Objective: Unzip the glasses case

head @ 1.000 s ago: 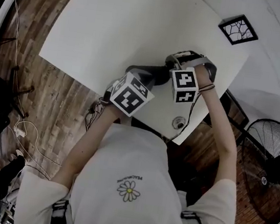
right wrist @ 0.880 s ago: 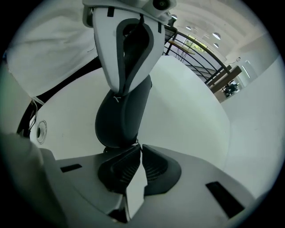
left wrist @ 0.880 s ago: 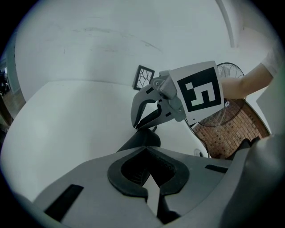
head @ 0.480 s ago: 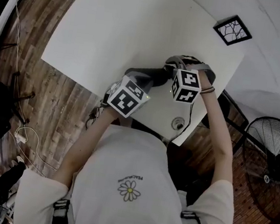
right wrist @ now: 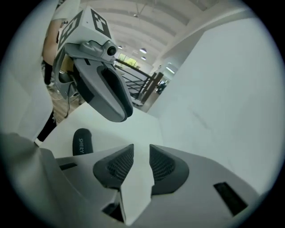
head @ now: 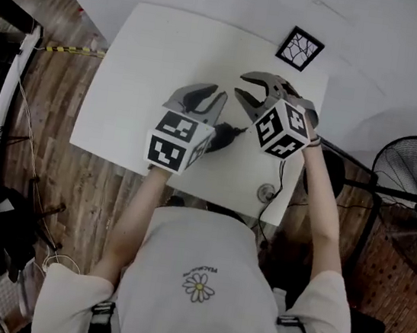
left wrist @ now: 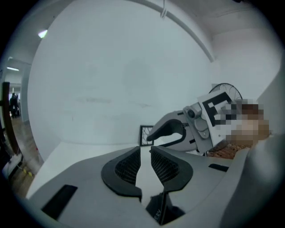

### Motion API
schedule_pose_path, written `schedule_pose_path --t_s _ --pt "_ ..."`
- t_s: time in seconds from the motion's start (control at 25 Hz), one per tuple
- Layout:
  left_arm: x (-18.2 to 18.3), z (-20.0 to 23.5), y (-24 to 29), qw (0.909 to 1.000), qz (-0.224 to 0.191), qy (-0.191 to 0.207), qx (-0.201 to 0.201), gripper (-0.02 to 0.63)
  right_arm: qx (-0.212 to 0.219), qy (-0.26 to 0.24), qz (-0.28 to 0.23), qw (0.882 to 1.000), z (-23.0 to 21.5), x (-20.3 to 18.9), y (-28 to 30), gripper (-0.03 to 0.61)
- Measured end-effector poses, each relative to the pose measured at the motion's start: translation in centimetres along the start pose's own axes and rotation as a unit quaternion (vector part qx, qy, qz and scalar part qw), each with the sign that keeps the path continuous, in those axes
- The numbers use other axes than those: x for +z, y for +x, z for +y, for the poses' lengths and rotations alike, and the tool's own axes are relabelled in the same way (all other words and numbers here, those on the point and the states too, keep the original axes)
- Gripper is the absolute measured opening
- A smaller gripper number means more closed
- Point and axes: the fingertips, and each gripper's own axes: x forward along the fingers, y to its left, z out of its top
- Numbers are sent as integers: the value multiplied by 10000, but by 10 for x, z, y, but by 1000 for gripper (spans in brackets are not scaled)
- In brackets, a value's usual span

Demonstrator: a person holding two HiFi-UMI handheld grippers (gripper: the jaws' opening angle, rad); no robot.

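1. The glasses case lies on the white surface, toward its 5 o'clock edge; its zip cannot be read
2. Left tool, at the case's 11 o'clock, is spread and empty
3. Right tool, at 1 o'clock, has just been opening, with nothing between its jaws
4. Judged: a letting-go; the next move depends on seeing the zip

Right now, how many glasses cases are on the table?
1. The dark glasses case lies on the white table, between the left gripper and the right gripper, partly hidden by the left gripper's marker cube. No other case shows.
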Motion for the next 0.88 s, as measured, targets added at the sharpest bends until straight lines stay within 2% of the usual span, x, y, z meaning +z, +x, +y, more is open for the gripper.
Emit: schedule_pose_path --t_s 0.04,0.12,0.2,0.24,0.32,0.4,0.48,0.52,0.6,0.76,0.88 --pt "20 1 -11 9997 -222 83 78 79 -286 78 -50 9995 -11 13 -14 94" --pt "52 -2 -34 9975 -630 204 240 29 -811 337 -267 9958 -26 36 -44 94" --pt "80 -6 -55 9924 -1106 371 379 23 -1364 763 -630 9857 -42 55 -75 94" --pt "94 -7 -65 9880 -1396 493 437 23 -1692 1007 -848 9768 -52 63 -91 94" --pt "123 -10 -82 9752 -2028 744 483 23 -2398 1561 -1348 9487 -73 75 -121 94" --pt "139 -18 -99 9615 -2593 836 365 20 -2996 2201 -1863 9095 -81 81 -151 94" --pt "144 -26 -114 9503 -3006 791 198 17 -3368 2770 -2195 8727 -74 78 -173 94" --pt "143 -29 -119 9466 -3116 807 188 16 -3466 2954 -2266 8609 -67 76 -180 94" --pt "140 -32 -126 9433 -3169 936 327 15 -3619 3115 -2271 8488 -51 71 -188 94" --pt "126 -32 -132 9418 -3160 981 599 15 -4035 3327 -2104 8260 -21 56 -197 8" --pt "120 -31 -136 9385 -3252 975 630 15 -4153 3377 -2040 8197 -7 52 -197 8"
